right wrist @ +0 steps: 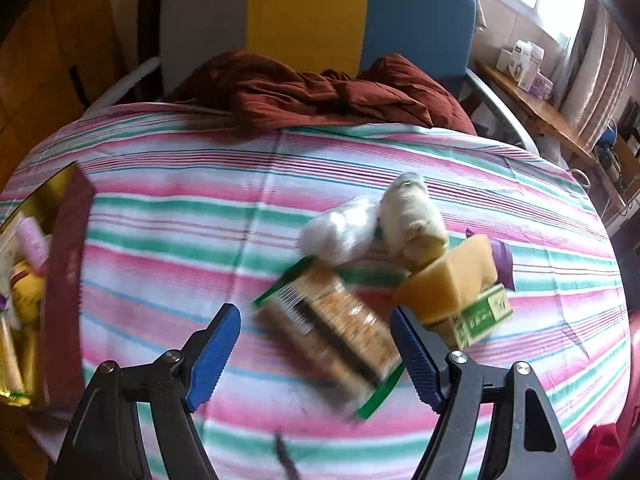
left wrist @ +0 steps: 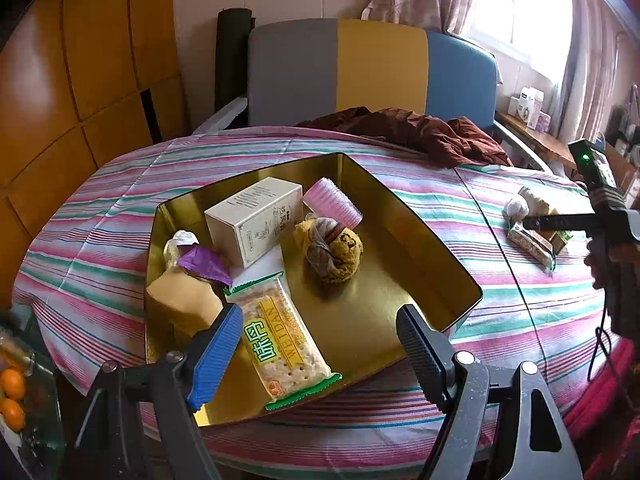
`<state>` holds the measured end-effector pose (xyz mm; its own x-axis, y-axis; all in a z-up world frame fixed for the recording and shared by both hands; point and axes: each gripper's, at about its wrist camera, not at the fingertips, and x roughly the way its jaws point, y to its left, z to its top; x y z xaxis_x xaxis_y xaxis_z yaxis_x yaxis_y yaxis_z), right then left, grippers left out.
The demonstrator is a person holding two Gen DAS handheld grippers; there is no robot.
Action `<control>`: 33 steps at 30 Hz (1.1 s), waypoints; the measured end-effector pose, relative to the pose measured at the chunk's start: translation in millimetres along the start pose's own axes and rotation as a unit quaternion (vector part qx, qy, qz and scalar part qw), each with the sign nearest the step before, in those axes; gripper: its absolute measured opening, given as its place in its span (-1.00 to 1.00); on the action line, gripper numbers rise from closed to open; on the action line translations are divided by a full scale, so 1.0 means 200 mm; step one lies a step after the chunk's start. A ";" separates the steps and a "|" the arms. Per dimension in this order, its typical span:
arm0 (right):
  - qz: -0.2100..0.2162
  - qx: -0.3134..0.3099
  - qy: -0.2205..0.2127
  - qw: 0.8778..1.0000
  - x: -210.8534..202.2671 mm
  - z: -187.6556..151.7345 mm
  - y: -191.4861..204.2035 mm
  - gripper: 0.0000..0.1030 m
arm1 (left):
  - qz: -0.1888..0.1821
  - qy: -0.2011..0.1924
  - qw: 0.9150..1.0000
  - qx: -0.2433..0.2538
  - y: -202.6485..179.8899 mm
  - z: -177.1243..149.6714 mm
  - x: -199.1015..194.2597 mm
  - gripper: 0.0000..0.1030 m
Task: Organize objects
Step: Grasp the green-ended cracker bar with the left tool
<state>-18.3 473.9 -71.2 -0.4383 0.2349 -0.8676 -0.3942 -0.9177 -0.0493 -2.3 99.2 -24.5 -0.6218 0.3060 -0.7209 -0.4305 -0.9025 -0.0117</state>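
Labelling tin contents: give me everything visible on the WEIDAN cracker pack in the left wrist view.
The WEIDAN cracker pack is a long flat clear wrapper with green zigzag ends, pale square crackers inside, and a yellow label with green characters. It lies flat, face up, in the gold tin, near its front edge, running diagonally. Its far end meets the purple wrapper. It sits between the open left gripper's fingers, apparently untouched.

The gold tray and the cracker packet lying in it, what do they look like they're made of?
The gold tray looks like thin sheet metal with a glossy finish: its walls mirror the things inside and the rim is crisp. It could be foil-faced card. The cracker packet looks like clear shiny plastic film: the crackers show through it, and its green ends are crimped in a zigzag.
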 end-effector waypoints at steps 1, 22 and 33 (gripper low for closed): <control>0.001 0.002 0.002 1.000 0.02 0.01 -0.02 0.53 | 0.001 0.002 1.000 0.001 0.00 0.00 0.00 0.54; 0.176 0.058 0.003 0.983 -0.04 0.02 -0.09 0.55 | -0.071 0.005 0.995 0.068 -0.38 0.22 0.07 0.54; 0.079 0.243 -0.072 0.964 -0.19 0.00 -0.57 0.55 | -0.144 0.048 0.980 0.128 -0.91 0.38 0.31 0.54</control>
<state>43.7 569.9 -32.3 -0.6184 0.1784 -0.7653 -0.6296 -0.6953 0.3467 -12.4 305.3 -14.0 -0.3924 0.4958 -0.7748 -0.7365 -0.6739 -0.0583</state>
